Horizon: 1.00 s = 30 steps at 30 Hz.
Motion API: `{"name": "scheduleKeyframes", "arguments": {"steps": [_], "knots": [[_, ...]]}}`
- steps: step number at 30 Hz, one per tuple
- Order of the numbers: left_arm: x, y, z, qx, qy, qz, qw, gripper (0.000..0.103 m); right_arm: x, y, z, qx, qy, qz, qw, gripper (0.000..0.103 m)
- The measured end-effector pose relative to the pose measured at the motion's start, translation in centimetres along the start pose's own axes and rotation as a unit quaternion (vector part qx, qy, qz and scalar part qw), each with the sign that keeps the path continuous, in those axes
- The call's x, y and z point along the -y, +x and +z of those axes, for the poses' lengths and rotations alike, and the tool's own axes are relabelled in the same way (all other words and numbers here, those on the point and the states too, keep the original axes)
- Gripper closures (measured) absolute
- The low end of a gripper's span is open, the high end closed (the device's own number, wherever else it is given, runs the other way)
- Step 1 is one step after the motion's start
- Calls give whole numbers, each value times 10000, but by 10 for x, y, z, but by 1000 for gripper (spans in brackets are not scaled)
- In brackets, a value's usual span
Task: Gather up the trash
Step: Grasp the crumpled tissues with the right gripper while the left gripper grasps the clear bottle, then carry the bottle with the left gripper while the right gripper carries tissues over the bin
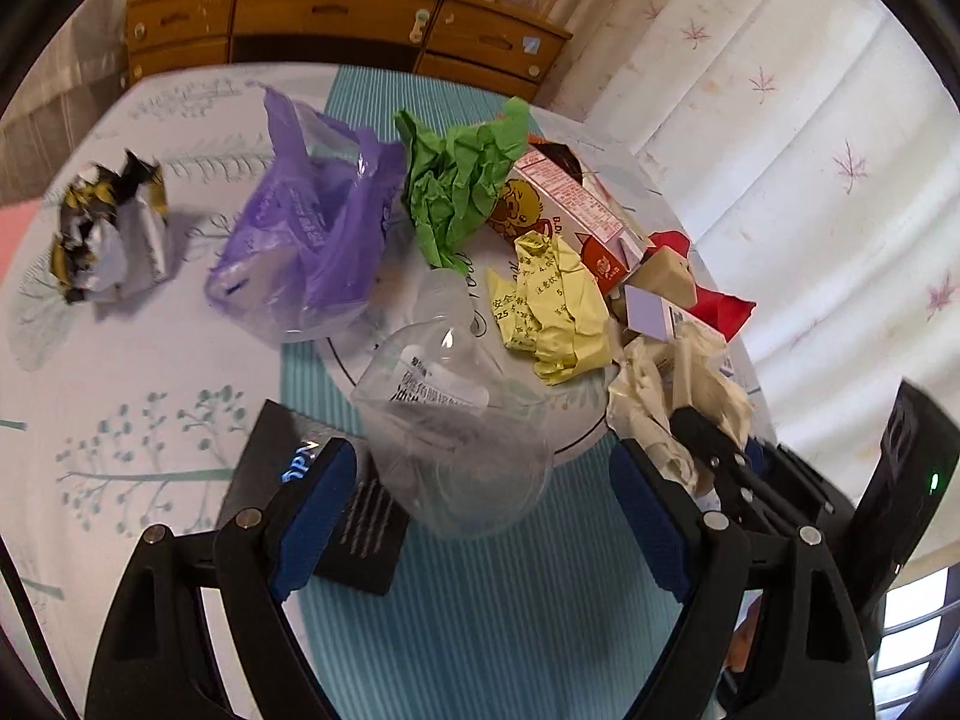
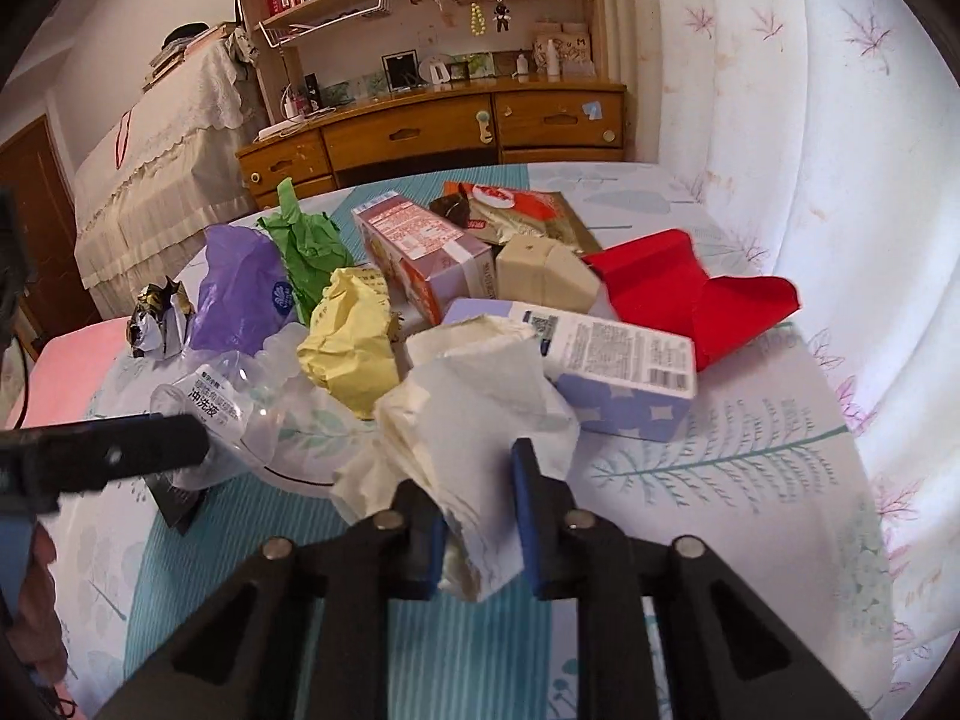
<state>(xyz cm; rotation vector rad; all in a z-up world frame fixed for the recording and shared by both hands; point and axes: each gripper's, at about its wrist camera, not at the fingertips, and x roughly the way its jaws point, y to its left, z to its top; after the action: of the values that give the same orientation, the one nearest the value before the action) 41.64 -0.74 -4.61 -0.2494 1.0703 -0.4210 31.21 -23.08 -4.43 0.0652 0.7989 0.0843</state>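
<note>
A heap of trash lies on a white plate (image 1: 576, 444) on the table. My left gripper (image 1: 480, 510) is open, its blue pads on either side of a clear plastic bottle (image 1: 450, 420) without touching it. My right gripper (image 2: 480, 534) is shut on a crumpled cream tissue (image 2: 474, 402) at the near edge of the heap; the same tissue (image 1: 654, 396) shows in the left wrist view. Around them lie yellow crumpled paper (image 2: 351, 342), green crumpled paper (image 1: 456, 180), a purple plastic bag (image 1: 312, 222), a printed carton (image 2: 420, 246), a lilac box (image 2: 624, 378) and red paper (image 2: 678, 294).
A silver and black foil wrapper (image 1: 108, 234) sits apart on the patterned cloth at the left. A black card (image 1: 348, 516) lies under my left finger. A wooden desk (image 2: 444, 126) and bookshelf stand behind the table. White curtains (image 2: 810, 120) hang on the right.
</note>
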Motion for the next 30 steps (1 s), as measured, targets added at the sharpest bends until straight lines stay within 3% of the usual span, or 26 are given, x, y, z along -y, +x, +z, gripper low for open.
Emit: {"name": "scheduleKeyframes", "arguments": {"steps": [10, 12, 14, 15, 17, 19, 26, 30], "knots": [[-22, 13, 19, -311, -650, -465, 9963, 19, 7, -2, 0, 22, 117, 122, 9999, 88], [-22, 14, 23, -321, -661, -493, 9961, 24, 6, -1, 0, 22, 111, 131, 9999, 88], [-22, 13, 25, -343, -682, -448, 9961, 47, 6, -1, 0, 18, 114, 130, 9998, 88], [-22, 15, 26, -387, -711, -451, 9957, 49, 6, -1, 0, 17, 120, 132, 9998, 88], [-23, 18, 26, -493, -788, -455, 9946, 70, 7, -2, 0, 13, 133, 141, 9998, 88], [-21, 22, 25, -577, -759, -350, 9948, 80, 7, -2, 0, -4, 174, 173, 9997, 88], [3, 12, 7, -280, -236, 92, 9993, 82, 14, -14, -2, -35, 361, 273, 9990, 91], [14, -5, -7, -60, -69, 221, 9997, 82, 15, -29, -6, -11, 443, 374, 9983, 97]]}}
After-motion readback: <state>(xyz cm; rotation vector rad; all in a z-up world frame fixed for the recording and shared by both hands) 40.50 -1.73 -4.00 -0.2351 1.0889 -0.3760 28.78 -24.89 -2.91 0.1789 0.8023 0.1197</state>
